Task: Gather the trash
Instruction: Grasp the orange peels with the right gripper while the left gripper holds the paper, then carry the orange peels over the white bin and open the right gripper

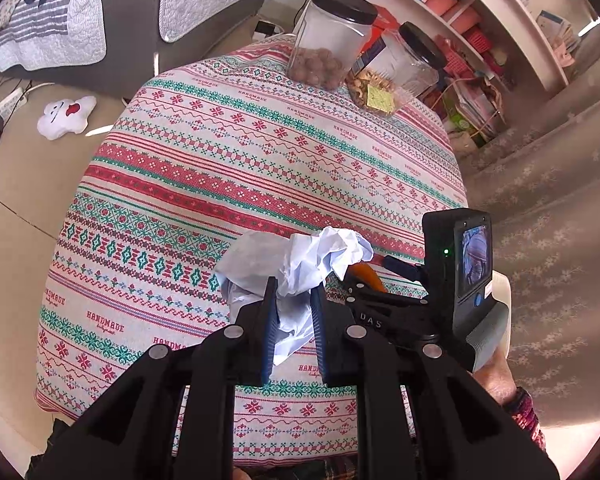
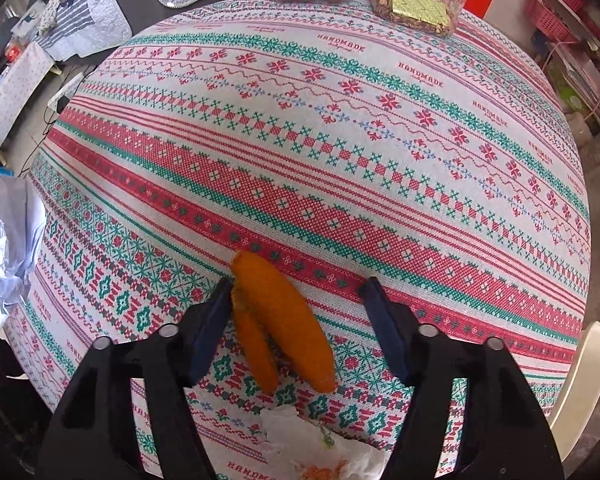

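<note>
Left wrist view
Left gripper (image 1: 293, 300): clenched on the crumpled white paper (image 1: 296, 264), lower middle of the frame. The wad bulges out above the pads, so the grip sits low on it, and the paper looks lifted clear of the cloth.
Table (image 1: 228, 152): patterned tablecloth fills the centre. No bin shows here, so where the paper goes I cannot say.
Jars (image 1: 332, 36): two black-lidded ones at the upper right, pushed to the far edge, likely food and not rubbish.
Right gripper's body (image 1: 456, 276): right of centre, nose down beside the paper, both hands working one patch.

Right wrist view
Right gripper (image 2: 296, 312): jaws apart and straddling the orange peel (image 2: 288, 320), lower middle. The left pad touches or nearly touches the peel, while the right pad stands well off. Not yet a hold, I'd judge.
Orange peel: two long strips lying flat on the cloth, side by side, lengthwise between the fingers.
Tissue (image 2: 320, 444): soiled white scrap at the bottom edge, just below the peel, probably next.
Crumpled white paper: left edge, mid-height.
</note>
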The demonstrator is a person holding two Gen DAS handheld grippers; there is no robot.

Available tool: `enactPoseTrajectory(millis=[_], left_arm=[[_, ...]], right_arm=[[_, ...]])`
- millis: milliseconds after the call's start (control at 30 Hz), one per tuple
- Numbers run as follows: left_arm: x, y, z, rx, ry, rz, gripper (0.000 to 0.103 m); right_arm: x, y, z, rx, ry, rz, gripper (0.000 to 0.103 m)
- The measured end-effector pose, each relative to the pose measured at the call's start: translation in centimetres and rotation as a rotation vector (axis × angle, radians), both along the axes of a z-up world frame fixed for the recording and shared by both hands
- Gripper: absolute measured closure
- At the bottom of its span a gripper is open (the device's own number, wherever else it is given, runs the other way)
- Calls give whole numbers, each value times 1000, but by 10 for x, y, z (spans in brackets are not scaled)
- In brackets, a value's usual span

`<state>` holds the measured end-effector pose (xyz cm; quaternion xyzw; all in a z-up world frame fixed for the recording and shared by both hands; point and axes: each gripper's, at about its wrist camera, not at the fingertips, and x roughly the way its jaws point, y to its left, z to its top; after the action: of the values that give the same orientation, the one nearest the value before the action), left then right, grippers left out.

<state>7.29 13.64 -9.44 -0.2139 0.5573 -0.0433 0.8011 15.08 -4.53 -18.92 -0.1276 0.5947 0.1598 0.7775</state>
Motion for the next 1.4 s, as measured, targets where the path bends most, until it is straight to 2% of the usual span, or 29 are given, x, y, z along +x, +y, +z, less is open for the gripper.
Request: enactPoseTrajectory(millis=[33,67,133,333,567,733,867,1067,1233,1400], left_arm=[[0,2,-1,3,1,2,87],[0,2,-2,7,3,6,87],[1,4,-4,12,5,15,87],[5,3,-2,15,-28,30,87],[6,4,21,3,-191,71,87],[4,0,41,24,-302,99,87],[2,-9,52,53,-365,105,87],[0,-30,65,78,-441,92,87],[0,-54,68,87,-466,65,87],[2,-76,65,82,-467,36,87]], right_arm=[[2,-1,3,17,5,-12,82],[4,-3,5,50,23,-31,83],[6,-8,9,96,35,-60,85],[9,-25,44,184,-79,-126,86],[2,-41,107,333,-296,-183,86],[-15,-44,145,390,-458,-211,86],[-29,-51,166,376,-582,-236,86],[-50,-77,184,313,-717,-322,86],[-65,-120,197,232,-818,-463,86],[-78,-177,202,149,-874,-640,86]])
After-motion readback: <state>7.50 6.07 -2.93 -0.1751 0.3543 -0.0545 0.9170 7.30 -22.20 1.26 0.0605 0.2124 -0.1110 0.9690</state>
